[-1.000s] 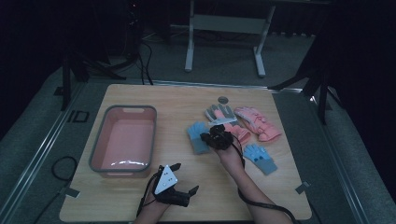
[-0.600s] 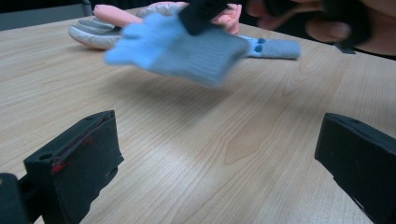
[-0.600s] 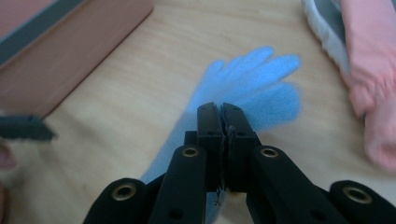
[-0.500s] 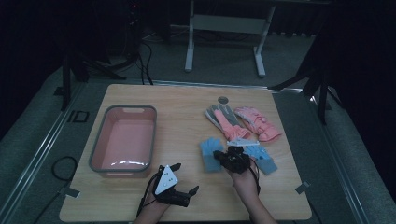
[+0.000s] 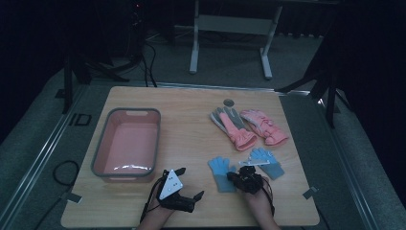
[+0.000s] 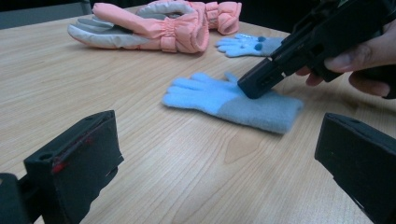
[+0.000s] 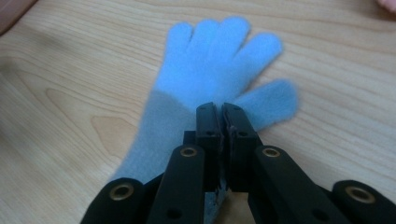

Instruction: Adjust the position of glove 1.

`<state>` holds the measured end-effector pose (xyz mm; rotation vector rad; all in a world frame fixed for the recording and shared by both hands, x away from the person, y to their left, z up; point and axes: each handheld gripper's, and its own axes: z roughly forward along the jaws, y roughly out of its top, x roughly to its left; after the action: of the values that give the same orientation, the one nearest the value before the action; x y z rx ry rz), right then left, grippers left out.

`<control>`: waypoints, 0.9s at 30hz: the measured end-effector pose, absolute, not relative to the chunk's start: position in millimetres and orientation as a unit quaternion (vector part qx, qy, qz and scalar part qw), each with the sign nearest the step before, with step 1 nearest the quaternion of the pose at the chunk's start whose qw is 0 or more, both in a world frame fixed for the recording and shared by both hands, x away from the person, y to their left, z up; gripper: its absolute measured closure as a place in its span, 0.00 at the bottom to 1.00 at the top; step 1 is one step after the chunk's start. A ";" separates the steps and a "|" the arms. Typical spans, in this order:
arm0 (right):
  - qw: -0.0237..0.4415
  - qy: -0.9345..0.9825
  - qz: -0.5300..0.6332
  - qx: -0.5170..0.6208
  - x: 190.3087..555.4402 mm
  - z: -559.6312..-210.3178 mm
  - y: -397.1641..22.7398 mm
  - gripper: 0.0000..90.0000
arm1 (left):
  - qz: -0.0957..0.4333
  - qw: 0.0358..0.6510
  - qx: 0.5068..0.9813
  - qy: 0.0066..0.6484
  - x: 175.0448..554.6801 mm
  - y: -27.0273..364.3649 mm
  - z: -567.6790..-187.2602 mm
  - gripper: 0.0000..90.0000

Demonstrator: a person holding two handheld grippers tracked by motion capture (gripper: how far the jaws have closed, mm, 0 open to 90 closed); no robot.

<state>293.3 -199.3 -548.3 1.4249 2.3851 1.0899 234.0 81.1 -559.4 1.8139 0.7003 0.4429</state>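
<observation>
Moved nearer: right gripper [image 5: 238, 177], jaws pinched on blue glove [image 5: 220, 171], dragging it | left gripper [image 5: 188, 182] open, idle

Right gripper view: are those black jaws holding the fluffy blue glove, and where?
Seemingly yes: the right gripper, jaws shut, pinches the light-blue fleece glove with the grey cuff where palm meets cuff, beside the thumb.

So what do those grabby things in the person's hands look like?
Both tongs are black. The left tongs carry a grey three-cornered plate on top, with a black cable trailing back. Their jaws are blocky, one smeared with red. The right tongs have flat black linkage bars with brass-coloured rivets.
</observation>
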 end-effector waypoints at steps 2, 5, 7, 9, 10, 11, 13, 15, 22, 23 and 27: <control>0.083 0.795 0.366 0.477 292.4 -549.1 -199.1 0.94 | 0.186 0.543 0.764 0.295 234.1 81.2 -559.4 0.00; 0.096 0.794 0.367 0.474 289.5 -550.0 -196.6 0.90 | 0.185 0.543 0.764 0.294 234.2 81.1 -559.4 0.00; 0.091 0.792 0.372 0.475 289.0 -548.5 -196.5 0.80 | 0.185 0.542 0.765 0.293 234.2 81.0 -559.4 0.00; 0.089 0.796 0.379 0.464 290.0 -543.6 -198.1 0.77 | 0.185 0.542 0.766 0.293 234.3 80.9 -559.4 0.00; 0.089 0.796 0.379 0.464 290.0 -543.6 -198.1 0.77 | 0.185 0.542 0.766 0.293 234.3 80.9 -559.4 0.00; 0.084 0.800 0.387 0.452 293.2 -535.4 -202.4 0.74 | 0.186 0.541 0.767 0.292 234.1 80.8 -559.3 0.00; 0.096 0.805 0.392 0.435 295.7 -529.4 -207.2 0.74 | 0.187 0.540 0.767 0.291 233.9 80.5 -559.3 0.00; 0.107 0.809 0.389 0.428 298.6 -525.6 -211.8 0.74 | 0.188 0.540 0.767 0.291 233.8 80.5 -559.3 0.00; 0.147 0.811 0.396 0.405 313.9 -506.3 -252.4 0.74 | 0.185 0.542 0.766 0.293 234.5 80.8 -559.4 0.00; 0.156 0.810 0.396 0.403 316.0 -503.8 -259.7 0.74 | 0.185 0.542 0.766 0.293 234.5 80.8 -559.4 0.00; 0.184 0.814 0.386 0.392 326.1 -495.9 -291.3 0.76 | 0.184 0.542 0.766 0.293 234.7 80.8 -559.4 0.00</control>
<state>326.1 -291.3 -495.9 1.1055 2.2953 1.0896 234.7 80.8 -559.4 1.8191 0.6971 0.4373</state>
